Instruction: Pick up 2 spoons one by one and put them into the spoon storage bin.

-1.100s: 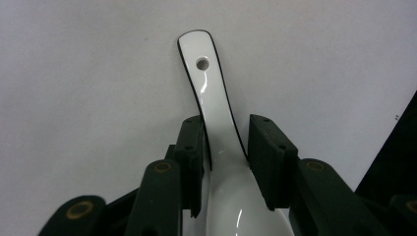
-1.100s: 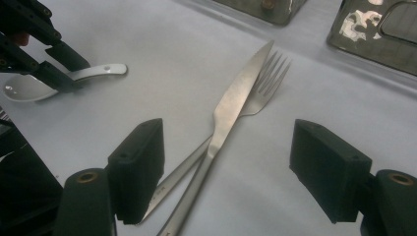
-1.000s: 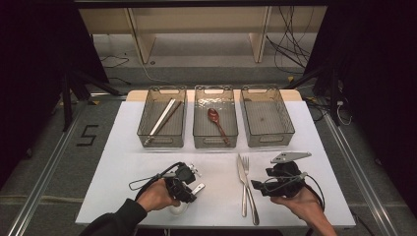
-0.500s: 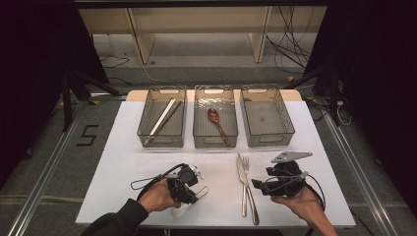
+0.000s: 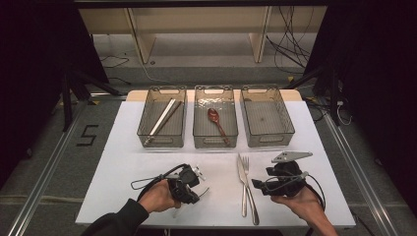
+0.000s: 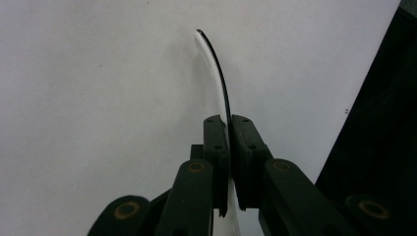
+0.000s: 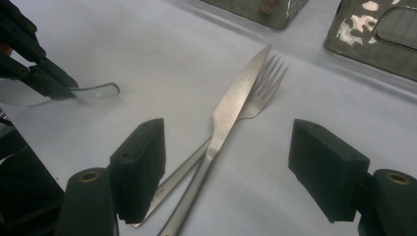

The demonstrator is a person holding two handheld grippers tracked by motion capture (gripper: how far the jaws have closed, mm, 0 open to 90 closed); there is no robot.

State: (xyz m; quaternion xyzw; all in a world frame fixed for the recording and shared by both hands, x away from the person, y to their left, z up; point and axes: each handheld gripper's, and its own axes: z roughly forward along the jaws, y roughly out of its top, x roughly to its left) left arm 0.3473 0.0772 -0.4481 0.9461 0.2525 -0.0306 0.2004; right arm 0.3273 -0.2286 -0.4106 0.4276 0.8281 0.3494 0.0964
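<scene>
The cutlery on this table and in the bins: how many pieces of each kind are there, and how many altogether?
Chopsticks, in the left bin: 2
Brown spoon, in the middle bin: 1
Knife, on the table: 1
Fork, on the table: 1
White spoon, clamped in the left gripper: 1
Total: 6 pieces

Left tool (image 5: 200, 183) held low in left hand (image 5: 158, 195), jaws pressed together. Right tool (image 5: 257, 185) in right hand (image 5: 299, 199), jaws spread wide, pointing left.
</scene>
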